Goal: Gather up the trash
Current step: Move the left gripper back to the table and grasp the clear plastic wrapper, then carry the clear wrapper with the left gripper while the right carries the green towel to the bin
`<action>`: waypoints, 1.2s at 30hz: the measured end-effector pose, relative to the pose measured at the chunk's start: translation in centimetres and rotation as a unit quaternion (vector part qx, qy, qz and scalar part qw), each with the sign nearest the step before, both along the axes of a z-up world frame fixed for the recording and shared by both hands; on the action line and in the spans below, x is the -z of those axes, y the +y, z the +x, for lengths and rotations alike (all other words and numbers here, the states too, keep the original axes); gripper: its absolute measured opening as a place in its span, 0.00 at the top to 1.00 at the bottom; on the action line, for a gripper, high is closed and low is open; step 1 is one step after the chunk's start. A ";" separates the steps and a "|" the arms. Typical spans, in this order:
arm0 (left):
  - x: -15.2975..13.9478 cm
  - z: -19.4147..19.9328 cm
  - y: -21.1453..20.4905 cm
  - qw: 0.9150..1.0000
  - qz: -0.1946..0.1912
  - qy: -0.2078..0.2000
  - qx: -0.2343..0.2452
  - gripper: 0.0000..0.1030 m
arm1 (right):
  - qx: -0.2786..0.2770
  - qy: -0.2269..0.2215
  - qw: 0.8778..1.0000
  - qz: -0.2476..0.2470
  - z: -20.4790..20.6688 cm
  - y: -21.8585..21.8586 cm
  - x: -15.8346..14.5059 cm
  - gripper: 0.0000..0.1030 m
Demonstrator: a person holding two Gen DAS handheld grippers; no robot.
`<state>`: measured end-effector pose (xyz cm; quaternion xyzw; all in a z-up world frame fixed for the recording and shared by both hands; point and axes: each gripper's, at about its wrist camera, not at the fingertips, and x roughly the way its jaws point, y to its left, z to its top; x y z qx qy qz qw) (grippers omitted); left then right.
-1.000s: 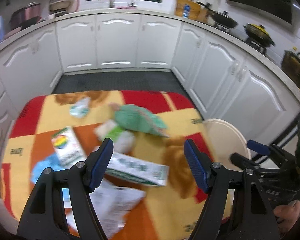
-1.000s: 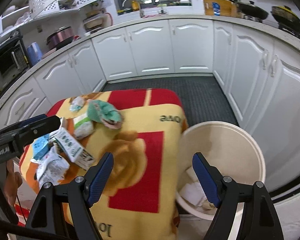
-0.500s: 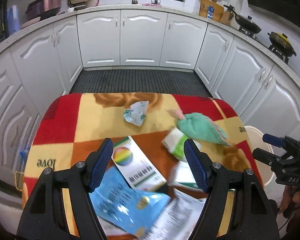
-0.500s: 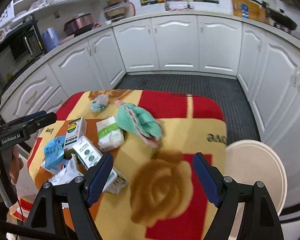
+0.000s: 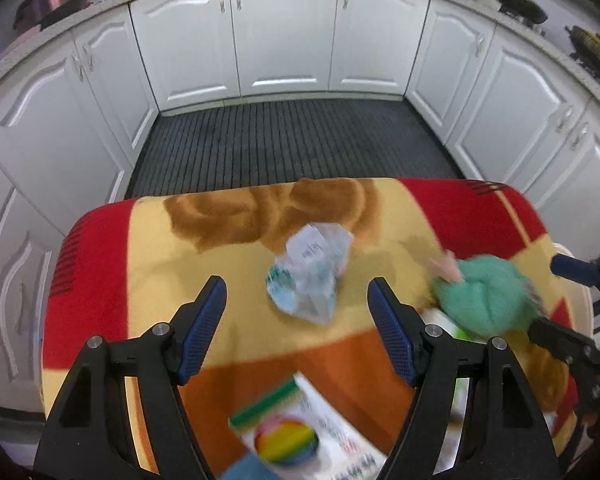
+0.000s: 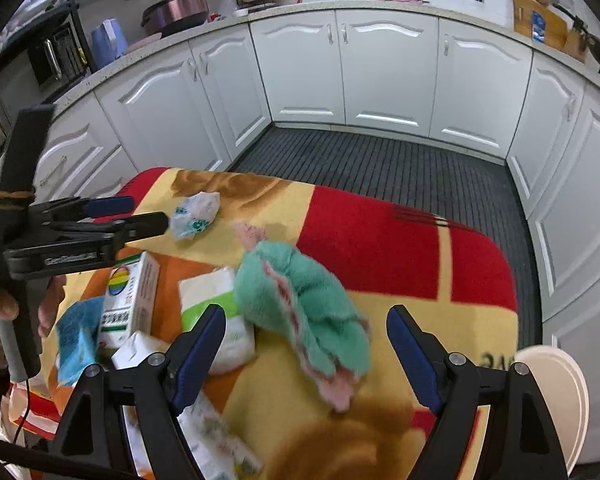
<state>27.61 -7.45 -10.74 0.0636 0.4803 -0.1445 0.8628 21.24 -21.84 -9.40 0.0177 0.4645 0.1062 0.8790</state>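
Trash lies scattered over the blanket-covered surface (image 6: 400, 240); none of it is in either tool.

Left to right, right wrist view: blue packet (image 6: 76, 340) at the near left edge, rainbow-print box (image 6: 130, 296) just beside it, crumpled wrapper (image 6: 194, 216) farther back, white-and-green pack (image 6: 220, 316) mid-surface, green fluffy cloth (image 6: 304, 312) touching that pack's right side. The cream bin (image 6: 556, 396) sits off the right end of the surface, only its rim in view.

Your left tool (image 5: 296, 320): jaws wide apart, nothing between the pads, crumpled wrapper (image 5: 310, 274) lying centred just ahead of them. Your right tool (image 6: 306, 354): jaws likewise spread, empty, poised over the green cloth.

Risks from here:
- The wrapper is light and springy. If you close off-centre, one pad may flick it away across the blanket rather than pinch it.
- Blanket pile is soft. Pads pressed too deep could catch the fabric and drag the other items with it.
- The cloth overlaps the pack; a low grab may take both, or tip the pack.
- The frames are motion-blurred, so settle the tools before closing.
- The tools work close together; watch that they do not collide near the cloth.
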 end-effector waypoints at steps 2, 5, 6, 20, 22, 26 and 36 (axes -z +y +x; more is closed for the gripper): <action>0.6 0.9 -0.3 1.000 0.000 0.009 -0.003 0.30 | -0.003 0.005 1.000 0.002 0.8 0.0 0.6 0.22; 1.6 2.0 -0.6 1.000 -0.002 0.029 -0.010 0.31 | -0.010 0.017 1.000 0.000 1.8 0.1 1.6 0.22; 2.0 2.2 -0.7 0.999 -0.005 0.035 -0.007 0.38 | -0.011 0.022 1.000 0.005 2.1 0.0 2.0 0.22; -2.3 -2.1 0.2 1.000 -0.021 -0.018 0.002 0.81 | -0.010 -0.009 0.996 0.089 -0.9 -1.0 0.4 0.61; -3.5 -3.5 0.2 0.999 -0.029 -0.030 0.007 0.81 | -0.005 -0.025 0.995 0.092 -2.1 -1.4 -0.8 0.67; -5.2 -6.3 -0.1 0.998 -0.041 -0.041 0.015 0.81 | 0.000 -0.040 0.995 0.089 -4.5 -1.8 -2.2 0.68; -6.6 -11.2 -1.7 0.997 -0.043 -0.051 0.040 0.81 | 0.022 0.042 0.997 0.065 -5.6 -2.1 1.1 0.48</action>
